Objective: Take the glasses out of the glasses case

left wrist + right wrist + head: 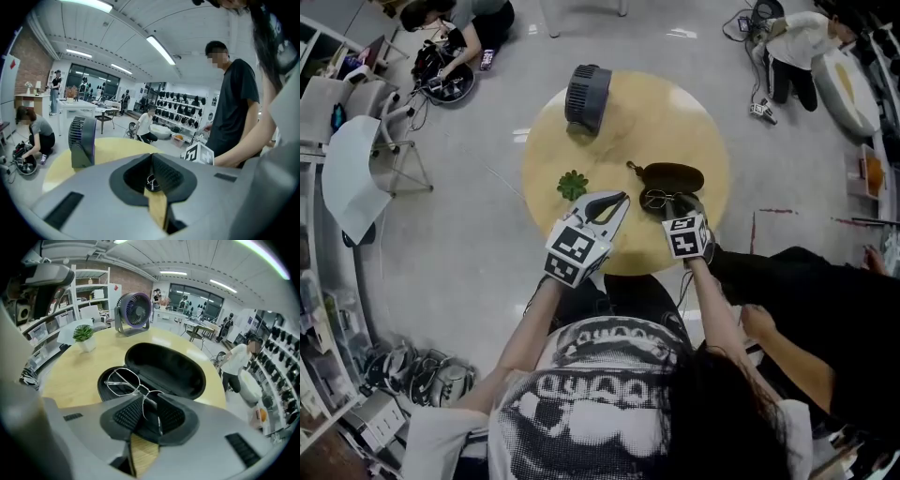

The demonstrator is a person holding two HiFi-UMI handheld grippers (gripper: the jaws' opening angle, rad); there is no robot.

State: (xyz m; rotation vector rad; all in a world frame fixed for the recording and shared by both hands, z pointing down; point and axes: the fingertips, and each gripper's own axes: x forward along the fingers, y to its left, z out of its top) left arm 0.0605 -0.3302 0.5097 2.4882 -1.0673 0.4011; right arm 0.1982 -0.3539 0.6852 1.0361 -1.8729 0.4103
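A black glasses case (673,175) lies open on the round wooden table (675,112), with its lid (164,366) folded back. Thin wire-rimmed glasses (124,383) rest in the near half of the case (659,198). My right gripper (149,401) reaches steeply down over them (678,203). One lens rim stands between its ribbed pads, with a gap on both sides, so it is open. My left gripper (623,196) hovers just left of the case and points at it. Its fingertips meet (151,157) with nothing between them.
A dark fan (586,94) stands at the table's far edge, and a small green potted plant (572,185) sits left of the case. A person in black (825,309) stands close on my right. Other people crouch on the floor beyond the table.
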